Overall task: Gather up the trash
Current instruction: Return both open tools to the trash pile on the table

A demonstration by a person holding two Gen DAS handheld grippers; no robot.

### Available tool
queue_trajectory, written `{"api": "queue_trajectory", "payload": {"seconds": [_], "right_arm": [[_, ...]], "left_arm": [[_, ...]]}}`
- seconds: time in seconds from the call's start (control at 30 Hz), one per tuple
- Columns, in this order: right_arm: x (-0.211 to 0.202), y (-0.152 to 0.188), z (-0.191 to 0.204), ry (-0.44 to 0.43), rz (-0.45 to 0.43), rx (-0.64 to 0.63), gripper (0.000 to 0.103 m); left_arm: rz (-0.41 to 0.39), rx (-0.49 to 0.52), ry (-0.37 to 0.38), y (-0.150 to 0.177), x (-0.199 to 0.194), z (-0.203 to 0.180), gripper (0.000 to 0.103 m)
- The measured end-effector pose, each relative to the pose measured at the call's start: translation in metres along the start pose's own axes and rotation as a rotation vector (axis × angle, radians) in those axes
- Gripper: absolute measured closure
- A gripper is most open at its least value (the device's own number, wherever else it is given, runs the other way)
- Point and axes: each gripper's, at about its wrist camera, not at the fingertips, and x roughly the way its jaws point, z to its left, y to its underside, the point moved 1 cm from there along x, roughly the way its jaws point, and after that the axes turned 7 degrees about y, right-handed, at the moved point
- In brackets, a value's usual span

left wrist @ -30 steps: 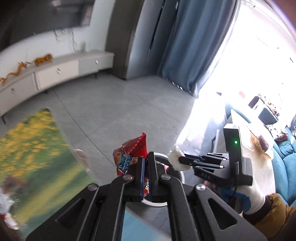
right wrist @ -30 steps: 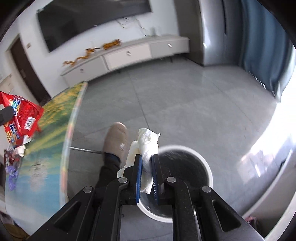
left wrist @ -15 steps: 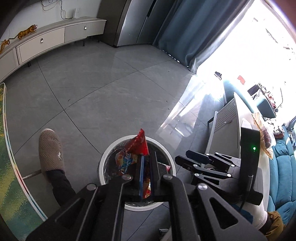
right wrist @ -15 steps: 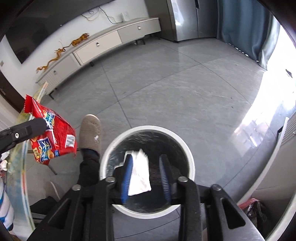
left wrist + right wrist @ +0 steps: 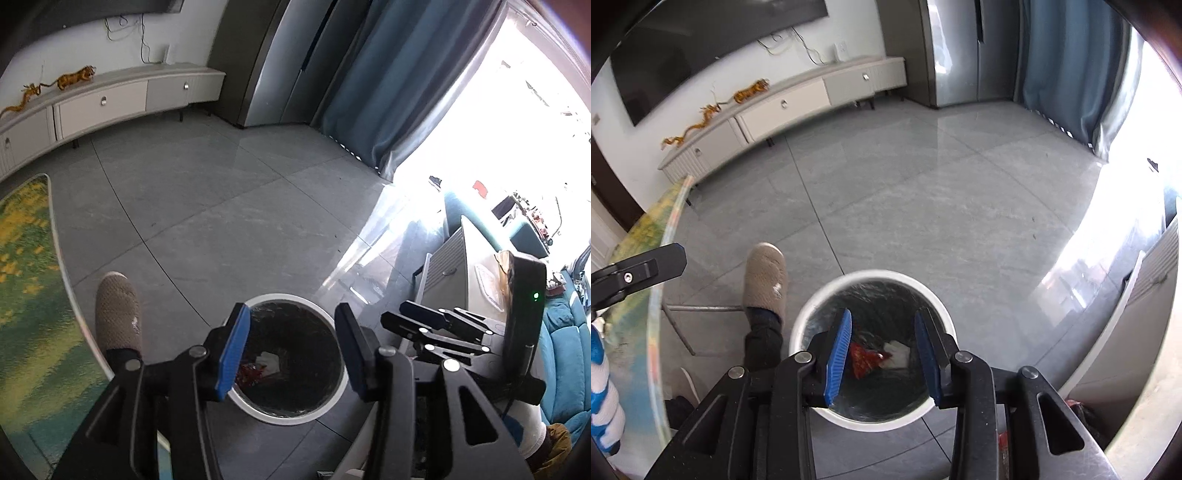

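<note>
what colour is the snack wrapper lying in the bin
Red; the snack wrapper lies beside white tissue in the bin, clearest in the right wrist view.

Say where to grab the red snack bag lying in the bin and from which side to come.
Come straight down through the bin's open top; its walls block every sideways approach. Pinch the raised crumpled edge of the red snack bag, on the side away from the white tissue beside it, so only the bag likely lifts.

Overexposed window (image 5: 517, 129) glare right; sharp, edges fisheye-warped.
</note>
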Motion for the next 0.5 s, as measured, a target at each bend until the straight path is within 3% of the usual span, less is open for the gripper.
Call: {"api": "queue_trajectory", "payload": {"seconds": [0.23,0.5], "right_arm": [[-0.056,-0.017,0.05,-0.074,-0.136,-0.066,0.066],[-0.108,-0.014,0.142,-0.226,-0.242,-0.168,0.065]], "left_arm": [[-0.131,0.029,-0.1,0.017,-0.098,0.017,0.057],[-0.258,-0.055,-0.237,0.083,-0.229,0.078,0.057]]}}
